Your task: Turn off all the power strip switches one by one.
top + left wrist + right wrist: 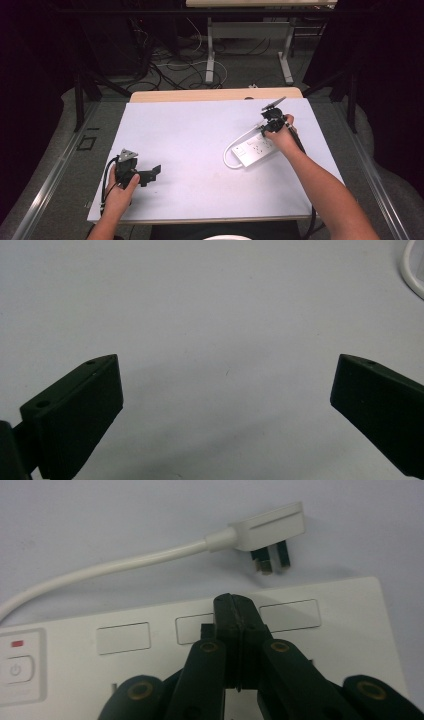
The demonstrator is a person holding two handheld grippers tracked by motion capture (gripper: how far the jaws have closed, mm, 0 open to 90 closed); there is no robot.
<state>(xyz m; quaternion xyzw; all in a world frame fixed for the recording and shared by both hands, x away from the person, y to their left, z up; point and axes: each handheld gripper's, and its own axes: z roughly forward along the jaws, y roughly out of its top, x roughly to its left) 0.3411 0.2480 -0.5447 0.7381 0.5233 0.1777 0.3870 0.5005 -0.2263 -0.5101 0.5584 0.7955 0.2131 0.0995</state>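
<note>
Over the one white power strip (320, 630), the right gripper (235, 605) hovers, black jaws pressed together, nothing between them. Three blank rectangular panels line the strip's smooth plastic face; one rounded power button (16, 670) beside them. Just beyond the strip, one flat white plug (270, 530) with cable (100, 572). Well away from the strip, left gripper (225, 375), jaws wide, over bare white table (190, 130).

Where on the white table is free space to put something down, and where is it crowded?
The table is bare across its far left and middle, between the left gripper and the power strip. The near middle is bare too. It is crowded at the right: the shut right gripper sits over the strip, with its white cable looping left and its plug lying beside it.
</note>
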